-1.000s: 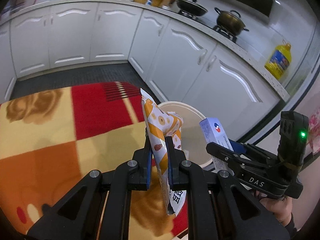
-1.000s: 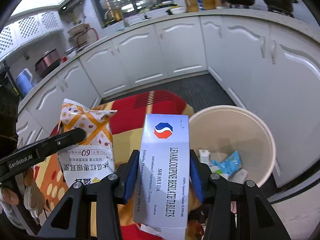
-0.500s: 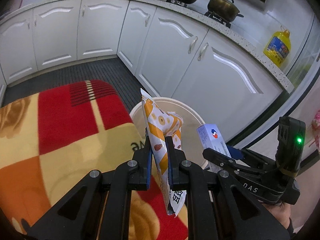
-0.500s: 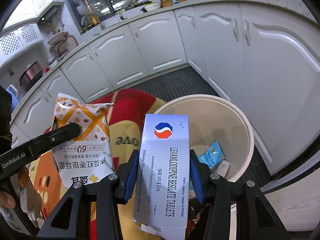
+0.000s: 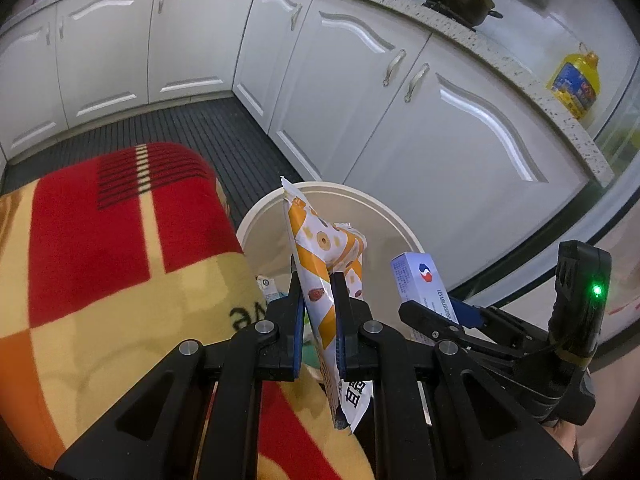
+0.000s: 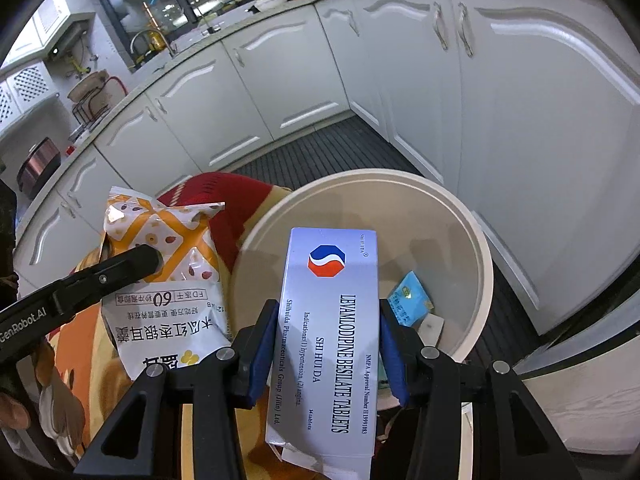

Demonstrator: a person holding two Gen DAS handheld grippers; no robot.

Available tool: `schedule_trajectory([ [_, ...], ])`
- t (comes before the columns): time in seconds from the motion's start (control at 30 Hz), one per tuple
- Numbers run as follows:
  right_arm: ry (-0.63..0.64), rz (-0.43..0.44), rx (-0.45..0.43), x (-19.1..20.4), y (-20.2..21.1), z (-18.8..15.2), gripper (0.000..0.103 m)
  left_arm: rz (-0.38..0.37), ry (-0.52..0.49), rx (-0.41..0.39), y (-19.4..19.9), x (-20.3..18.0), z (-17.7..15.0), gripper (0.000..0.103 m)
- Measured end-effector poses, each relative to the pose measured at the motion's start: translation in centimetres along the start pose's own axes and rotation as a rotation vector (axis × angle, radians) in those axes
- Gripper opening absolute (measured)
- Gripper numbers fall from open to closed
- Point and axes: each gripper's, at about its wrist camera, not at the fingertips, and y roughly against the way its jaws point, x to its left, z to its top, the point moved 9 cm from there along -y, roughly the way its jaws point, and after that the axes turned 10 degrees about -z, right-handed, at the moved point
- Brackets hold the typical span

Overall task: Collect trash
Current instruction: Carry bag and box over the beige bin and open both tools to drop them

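My left gripper (image 5: 318, 284) is shut on an orange and white snack bag (image 5: 324, 252) and holds it upright over the near rim of a round cream trash bin (image 5: 276, 204). My right gripper (image 6: 326, 320) is shut on a white medicine box (image 6: 332, 312) labelled tablets, held over the bin (image 6: 472, 228). The bag (image 6: 160, 240) and left gripper (image 6: 120, 268) show at the left of the right wrist view. The box (image 5: 420, 280) and right gripper (image 5: 436, 320) show at the right of the left wrist view. A blue packet (image 6: 410, 298) lies in the bin.
A table covered by a red, yellow and orange blanket (image 5: 100, 264) stands left of the bin. White kitchen cabinets (image 5: 360, 92) run close behind and to the right. A dark ribbed floor mat (image 5: 200, 128) lies between them. A yellow oil bottle (image 5: 576, 80) stands on the counter.
Both grippers have moved forward and to the right with their loads, from over the blanket to over the bin. The bin now looks larger and closer.
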Motion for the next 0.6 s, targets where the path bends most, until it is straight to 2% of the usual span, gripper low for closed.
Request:
schedule_trajectory([
  [0.37, -0.040, -0.011, 0.038, -1.3, -2.8, 0.4, 0.046, 0.037, -0.014, 0.030, -2.7, 0.3, -0.3, 0.010],
  [0.6, -0.044, -0.028, 0.036, -1.5, -3.6, 0.5, 0.046, 0.056, -0.019, 0.018, -3.2, 0.6, -0.2, 0.010],
])
